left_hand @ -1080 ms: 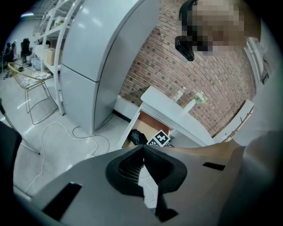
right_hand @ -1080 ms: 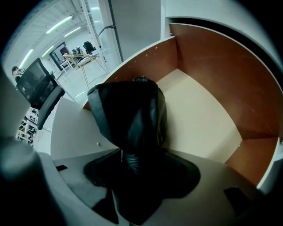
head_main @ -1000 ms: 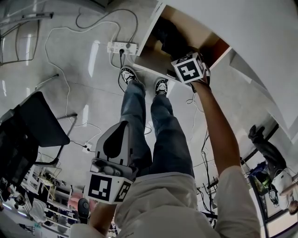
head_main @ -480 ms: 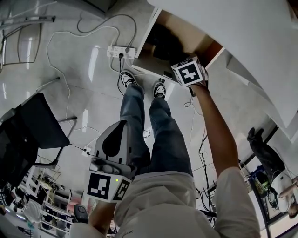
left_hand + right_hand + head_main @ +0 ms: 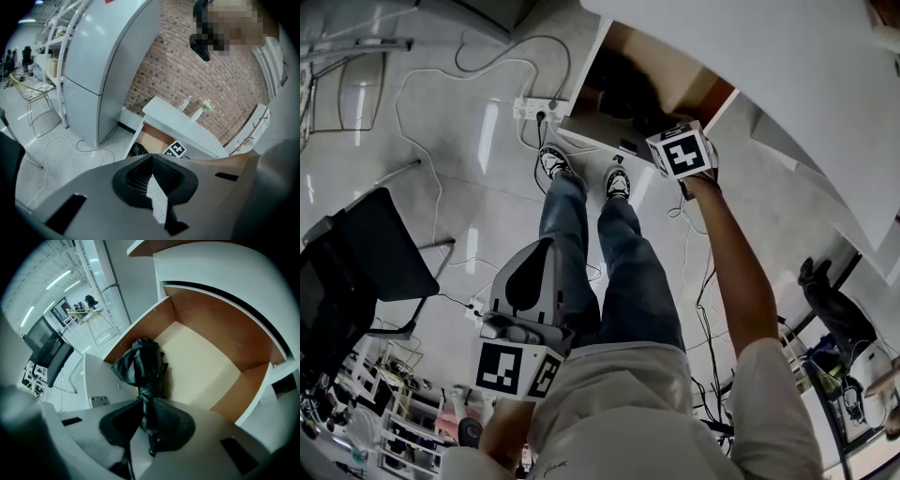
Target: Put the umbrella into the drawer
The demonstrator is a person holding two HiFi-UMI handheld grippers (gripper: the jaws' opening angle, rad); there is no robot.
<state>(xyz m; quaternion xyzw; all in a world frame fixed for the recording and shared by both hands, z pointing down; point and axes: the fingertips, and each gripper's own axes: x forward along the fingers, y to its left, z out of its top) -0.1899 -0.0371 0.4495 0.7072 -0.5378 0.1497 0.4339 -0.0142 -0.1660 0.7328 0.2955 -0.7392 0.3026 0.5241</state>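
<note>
My right claw (image 5: 145,405) points steeply down over the open drawer (image 5: 206,357). Its jaws are closing with the narrow, strapped end of the black umbrella (image 5: 140,365) between them, the pads pressing on the dark cloth from both sides. From the jaws the umbrella runs toward 12 o'clock in the right gripper view. Its crumpled, folded bulk sits within the drawer's walls, close to the brown wall at 10 o'clock and near the front corner; I cannot tell whether it rests on the bottom. The drawer's pale bottom board shows from 1 to 3 o'clock of the umbrella, ringed by brown side walls, and the white cabinet (image 5: 220,261) arches over it at 12. In the head view the drawer stands pulled out at 12 o'clock beyond my shoes (image 5: 553,159), with a dark bundle inside. My left claw (image 5: 152,161) hangs by my waist at 7 o'clock in that view, jaws together with nothing between them.
</note>
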